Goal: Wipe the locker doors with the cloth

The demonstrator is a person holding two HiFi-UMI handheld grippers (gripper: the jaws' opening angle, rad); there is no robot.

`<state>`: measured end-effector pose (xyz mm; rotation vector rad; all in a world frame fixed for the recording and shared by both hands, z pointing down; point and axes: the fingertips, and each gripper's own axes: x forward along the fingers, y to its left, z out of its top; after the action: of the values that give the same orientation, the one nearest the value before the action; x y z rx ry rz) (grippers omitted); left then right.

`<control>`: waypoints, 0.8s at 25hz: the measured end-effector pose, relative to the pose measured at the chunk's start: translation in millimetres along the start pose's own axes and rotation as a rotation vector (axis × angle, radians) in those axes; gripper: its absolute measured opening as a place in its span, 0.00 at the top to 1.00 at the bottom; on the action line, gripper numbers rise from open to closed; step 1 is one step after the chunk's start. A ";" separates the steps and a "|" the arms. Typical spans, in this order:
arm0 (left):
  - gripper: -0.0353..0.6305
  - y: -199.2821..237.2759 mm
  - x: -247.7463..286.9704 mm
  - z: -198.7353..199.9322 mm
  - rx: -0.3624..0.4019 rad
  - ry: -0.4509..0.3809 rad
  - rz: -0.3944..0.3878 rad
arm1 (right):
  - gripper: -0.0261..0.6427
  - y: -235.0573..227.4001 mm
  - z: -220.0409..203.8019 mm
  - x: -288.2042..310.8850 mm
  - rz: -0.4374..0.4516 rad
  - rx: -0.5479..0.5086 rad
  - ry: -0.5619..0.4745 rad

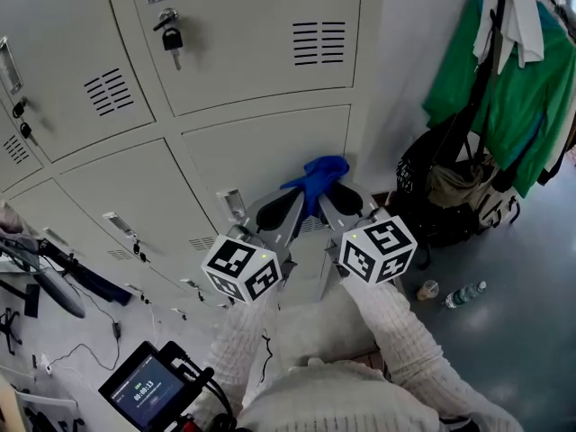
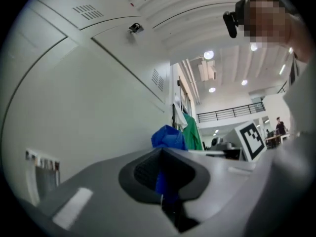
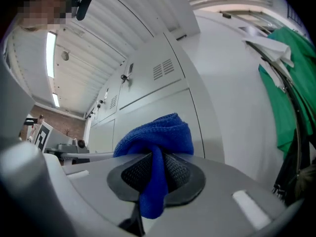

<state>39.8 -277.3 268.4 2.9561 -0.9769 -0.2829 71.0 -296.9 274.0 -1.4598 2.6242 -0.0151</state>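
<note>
Left gripper (image 1: 277,212) is clamping shut on the single blue cloth (image 1: 317,176), which is bunching up crumpled near the right edge of a lower locker door (image 1: 261,147), and right gripper (image 1: 340,202) is pinching the same cloth: two grippers, one cloth.
</note>
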 end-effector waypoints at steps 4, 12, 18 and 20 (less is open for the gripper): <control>0.94 -8.5 13.5 43.8 0.054 -0.082 -0.032 | 0.89 -5.0 47.1 2.9 -0.007 -0.044 -0.092; 0.94 -9.1 33.4 88.2 0.119 -0.136 -0.076 | 0.88 -20.1 90.1 15.6 -0.036 -0.088 -0.152; 0.94 -2.6 42.0 86.0 0.124 -0.114 -0.076 | 0.88 -25.7 89.4 20.3 -0.034 -0.098 -0.150; 0.94 1.5 41.8 83.2 0.122 -0.109 -0.064 | 0.88 -25.7 89.3 20.1 -0.029 -0.098 -0.153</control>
<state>57.3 -299.8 179.8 3.1165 -0.9439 -0.4032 93.5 -322.3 185.1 -1.4657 2.5133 0.2160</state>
